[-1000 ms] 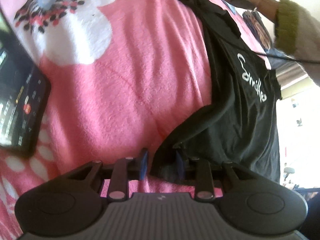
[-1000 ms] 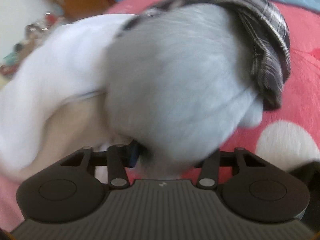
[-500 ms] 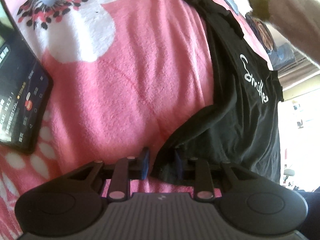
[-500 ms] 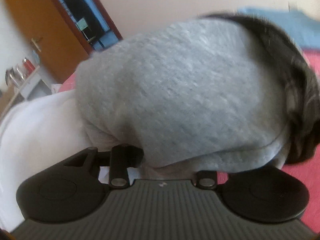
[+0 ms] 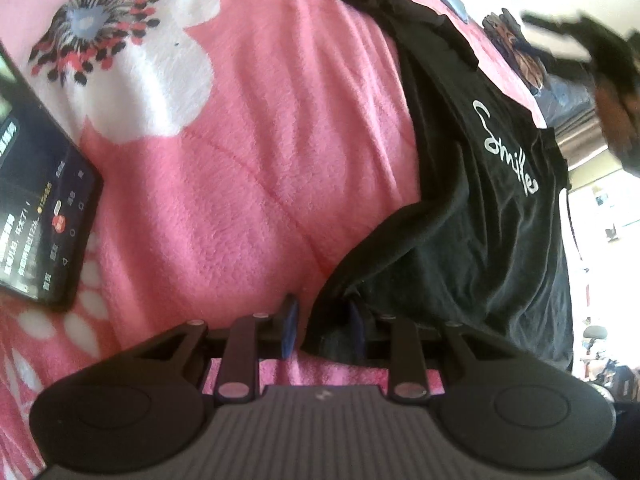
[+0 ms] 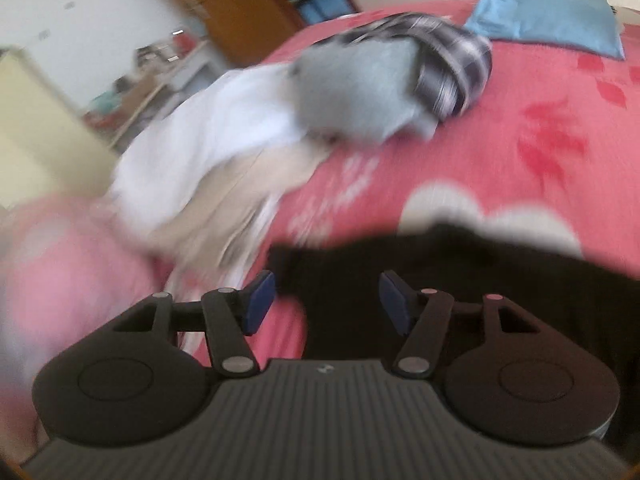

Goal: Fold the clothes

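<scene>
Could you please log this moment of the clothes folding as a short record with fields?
surface: pink flowered blanket
garment in work: black T-shirt with white lettering, lying partly spread
left gripper: jaws shut on a corner of the black T-shirt
right gripper: jaws have just been opening, nothing between them, over the black T-shirt's edge
other clothes: grey garment, plaid garment, white garment heaped together
also present: phone, screen lit; blue cloth

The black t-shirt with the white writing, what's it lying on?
The black t-shirt lies on a pink fleece blanket with white flowers. Its near corner sits between the left tool's pads. What the blanket covers cannot be seen.
</scene>
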Action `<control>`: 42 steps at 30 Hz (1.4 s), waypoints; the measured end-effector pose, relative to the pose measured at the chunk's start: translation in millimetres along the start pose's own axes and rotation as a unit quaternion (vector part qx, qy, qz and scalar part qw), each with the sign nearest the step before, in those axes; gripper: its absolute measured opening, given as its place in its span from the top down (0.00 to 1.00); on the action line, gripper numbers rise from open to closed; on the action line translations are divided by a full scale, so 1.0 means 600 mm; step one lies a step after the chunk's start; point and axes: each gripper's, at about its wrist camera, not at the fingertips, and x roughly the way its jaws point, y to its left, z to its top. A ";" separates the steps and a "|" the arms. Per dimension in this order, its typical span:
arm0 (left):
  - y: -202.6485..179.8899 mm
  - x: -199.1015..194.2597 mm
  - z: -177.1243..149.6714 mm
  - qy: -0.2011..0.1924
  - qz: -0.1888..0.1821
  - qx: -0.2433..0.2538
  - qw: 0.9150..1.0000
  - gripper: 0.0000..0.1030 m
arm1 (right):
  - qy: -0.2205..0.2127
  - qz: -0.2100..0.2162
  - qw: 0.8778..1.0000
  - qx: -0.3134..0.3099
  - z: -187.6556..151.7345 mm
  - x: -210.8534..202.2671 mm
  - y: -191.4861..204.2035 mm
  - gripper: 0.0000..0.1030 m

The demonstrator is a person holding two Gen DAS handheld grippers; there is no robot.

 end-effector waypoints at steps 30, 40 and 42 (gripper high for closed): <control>-0.014 -0.034 -0.059 -0.032 0.028 0.014 0.999 0.80 | -0.037 -0.016 0.995 0.087 -0.061 0.148 0.025 0.99; -0.031 -0.080 -0.093 -0.058 0.026 0.031 0.997 0.96 | -0.065 0.046 0.986 0.145 -0.083 0.168 -0.024 0.99; -0.034 -0.090 -0.095 -0.057 0.020 0.036 0.998 0.96 | -0.068 0.067 0.986 0.139 -0.084 0.169 -0.025 0.99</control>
